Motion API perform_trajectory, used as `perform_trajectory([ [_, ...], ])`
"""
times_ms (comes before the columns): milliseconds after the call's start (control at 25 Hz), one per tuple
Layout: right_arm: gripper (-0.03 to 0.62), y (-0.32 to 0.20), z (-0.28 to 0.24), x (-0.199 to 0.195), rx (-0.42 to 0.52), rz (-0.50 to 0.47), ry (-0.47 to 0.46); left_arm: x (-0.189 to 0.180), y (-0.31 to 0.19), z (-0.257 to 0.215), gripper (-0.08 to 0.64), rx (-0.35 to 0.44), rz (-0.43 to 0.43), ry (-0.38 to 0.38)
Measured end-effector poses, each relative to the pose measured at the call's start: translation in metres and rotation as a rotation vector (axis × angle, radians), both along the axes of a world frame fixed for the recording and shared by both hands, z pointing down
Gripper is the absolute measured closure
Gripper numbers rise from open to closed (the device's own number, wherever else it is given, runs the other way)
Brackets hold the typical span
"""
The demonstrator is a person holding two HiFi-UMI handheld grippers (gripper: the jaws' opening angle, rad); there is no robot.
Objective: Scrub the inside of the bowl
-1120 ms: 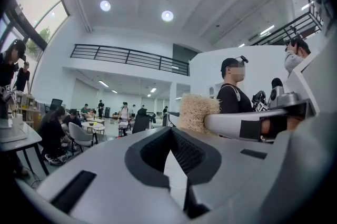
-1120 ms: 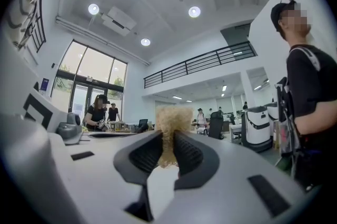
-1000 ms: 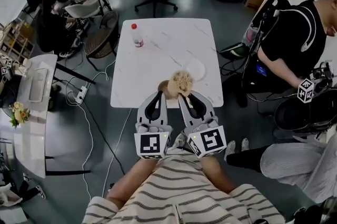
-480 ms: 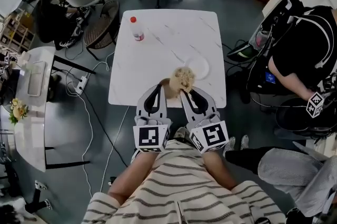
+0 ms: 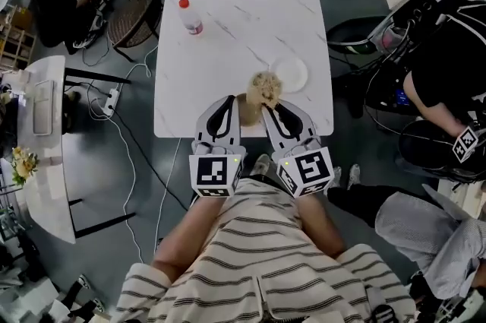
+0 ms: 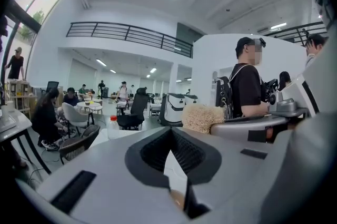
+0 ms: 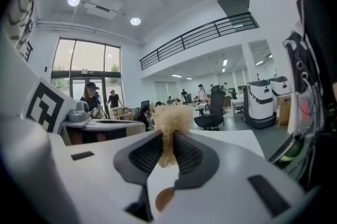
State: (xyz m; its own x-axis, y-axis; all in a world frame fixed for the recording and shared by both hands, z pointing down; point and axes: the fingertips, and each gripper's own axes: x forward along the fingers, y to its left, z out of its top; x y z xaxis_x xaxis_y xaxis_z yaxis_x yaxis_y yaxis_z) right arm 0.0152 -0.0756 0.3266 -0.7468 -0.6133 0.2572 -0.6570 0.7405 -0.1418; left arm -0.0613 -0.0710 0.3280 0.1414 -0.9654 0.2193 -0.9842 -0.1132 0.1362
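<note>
— Bowl (image 5: 244,109) first: where is it?
— A small brown bowl, on the near part of the white tabletop (image 5: 228,48), close to the near edge. From the head view it lies between the tips of the two tools.
— Is either tool on it?
— I can't tell whether the left tool (image 5: 228,102) touches it. In the left gripper view, that tool's jaws are pressed together at the tips, with nothing pinched there.
— And the right one?
— The right tool (image 5: 266,107) is pinching a pale, fuzzy scrubber (image 5: 264,88). The right gripper view shows its lower part squeezed between the ribbed pads, and its bushy head sticks out past the tips.
— Where is the scrubber relative to the bowl?
— Just to the right and a little farther, raised on the tool. It isn't inside the bowl.
— Anything else on the tabletop?
— A white dish (image 5: 290,73) lies just right of the scrubber. A clear bottle (image 5: 190,16) with a red cap stands at the far left, well apart from the rest.
</note>
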Motion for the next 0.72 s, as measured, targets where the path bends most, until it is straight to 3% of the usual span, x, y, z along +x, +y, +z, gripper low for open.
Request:
perform_trajectory([
  [280,0.525,-0.005,0.063,-0.003,-0.107,0.007,0.037,-0.005,-0.005,0.064,0.554,-0.107,0.038,0.000],
  [720,0.525,0.006,0.140,-0.007,-0.277,-0.007,0.115,-0.012,0.000,0.145,0.554,-0.321,0.059,0.080],
])
